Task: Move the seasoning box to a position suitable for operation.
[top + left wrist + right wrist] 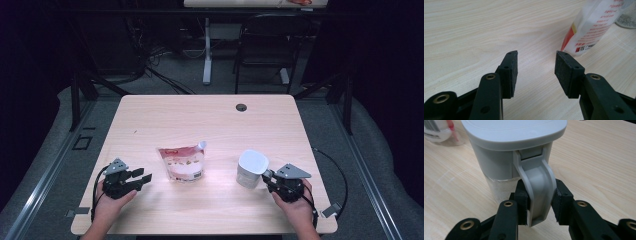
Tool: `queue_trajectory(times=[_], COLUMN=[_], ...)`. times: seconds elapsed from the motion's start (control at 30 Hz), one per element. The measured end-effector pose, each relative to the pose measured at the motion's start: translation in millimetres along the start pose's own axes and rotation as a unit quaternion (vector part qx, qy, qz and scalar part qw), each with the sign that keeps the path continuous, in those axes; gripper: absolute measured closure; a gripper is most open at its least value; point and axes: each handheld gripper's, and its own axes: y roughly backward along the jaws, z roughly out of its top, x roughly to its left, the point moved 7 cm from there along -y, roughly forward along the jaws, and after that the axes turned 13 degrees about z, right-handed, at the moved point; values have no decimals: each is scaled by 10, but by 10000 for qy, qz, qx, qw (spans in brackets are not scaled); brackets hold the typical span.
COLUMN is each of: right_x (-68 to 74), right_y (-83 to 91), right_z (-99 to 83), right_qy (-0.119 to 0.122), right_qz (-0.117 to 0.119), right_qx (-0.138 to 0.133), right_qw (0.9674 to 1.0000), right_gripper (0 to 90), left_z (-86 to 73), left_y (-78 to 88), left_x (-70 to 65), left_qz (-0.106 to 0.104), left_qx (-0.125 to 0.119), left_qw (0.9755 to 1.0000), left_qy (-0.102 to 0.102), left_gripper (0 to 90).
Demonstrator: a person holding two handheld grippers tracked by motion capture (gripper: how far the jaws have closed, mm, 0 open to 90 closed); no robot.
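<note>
R hand-held gripper (539, 202), bottom centre of right gripper view: pads pinching the grey latch handle (537, 187) of a lidded container (251, 168), one pad each side, touching. Container sits upright on the surface (210, 125), lower right in high view, just beside R hand (295, 200). Grey lid (514, 130) on top, clear lower body w/ what looks like white granules inside, can't tell fill level.

Handling guess: rigid plastic, smooth, prob. moderate weight; the handle is the obvious grip pt, but it's hinged at the lid so it may swing or pop the lid open if pulled.

L hand-held gripper (536, 67), lower left in high view: jaws spread, nothing between, resting near the surface. Spouted refill pouch (182, 162) lies centre, apart from both; soft, floppy, best taken near the spout (202, 145).
</note>
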Motion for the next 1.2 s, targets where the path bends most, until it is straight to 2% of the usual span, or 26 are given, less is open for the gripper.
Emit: queue_trajectory(times=[0.3, 0.47, 0.73, 0.77, 1.0, 1.2], right_x=[138, 245, 335, 346, 364, 352], right_y=[-41, -75, -89, -79, -25, -15], right_z=[16, 25, 28, 22, -14, -23], right_qy=[243, 421, 546, 609, 690, 536], right_qz=[320, 598, 849, 942, 1135, 1079], right_qx=[58, 101, 139, 179, 236, 129], right_qw=[9992, 9973, 9948, 9935, 9909, 9926], right_gripper=[689, 689, 689, 689, 687, 664], left_z=[1, 0, -2, -2, -3, -4], left_y=[-9, -12, -14, -13, -9, -8], left_x=[-6, -7, 1, 1, 5, 7], left_qz=[17, 16, 13, 10, 5, 10], left_qx=[-25, -21, -10, -10, -12, -10], left_qw=[10000, 10000, 10000, 10000, 10000, 10000], left_qy=[8, 15, -5, -7, 3, 5], left_gripper=[534, 533, 534, 533, 533, 534])
